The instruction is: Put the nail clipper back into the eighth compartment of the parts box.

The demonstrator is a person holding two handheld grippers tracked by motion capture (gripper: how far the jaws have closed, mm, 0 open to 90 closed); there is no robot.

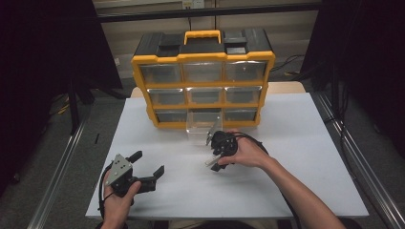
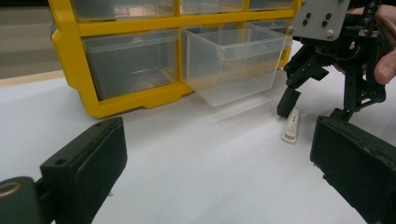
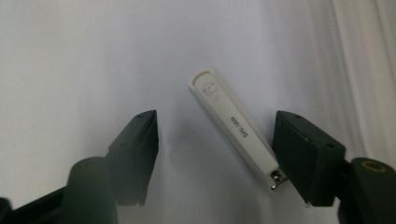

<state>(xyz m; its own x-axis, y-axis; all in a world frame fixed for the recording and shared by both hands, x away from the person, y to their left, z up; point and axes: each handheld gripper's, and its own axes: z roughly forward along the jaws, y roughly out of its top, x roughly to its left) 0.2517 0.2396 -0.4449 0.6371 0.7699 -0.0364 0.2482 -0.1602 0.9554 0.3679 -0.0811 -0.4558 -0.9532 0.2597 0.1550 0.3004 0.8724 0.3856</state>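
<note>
Right claw (image 3: 215, 158) unclenched around a slim white nail clipper (image 3: 236, 126) — left claw (image 2: 224, 172) released too.

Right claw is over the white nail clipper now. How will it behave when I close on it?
The nail clipper looks stiff, thin and flat on the table, so it probably won't roll. Its smooth casing may slip. It lies slanted between the right claw, touching one pad, so closing will likely swivel it first.

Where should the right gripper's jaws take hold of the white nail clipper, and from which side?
Grip the nail clipper across its narrow width near mid-length, coming straight down: it lies flat on the table, slanted between the right gripper's open jaws, so probably turn them square first.
</note>
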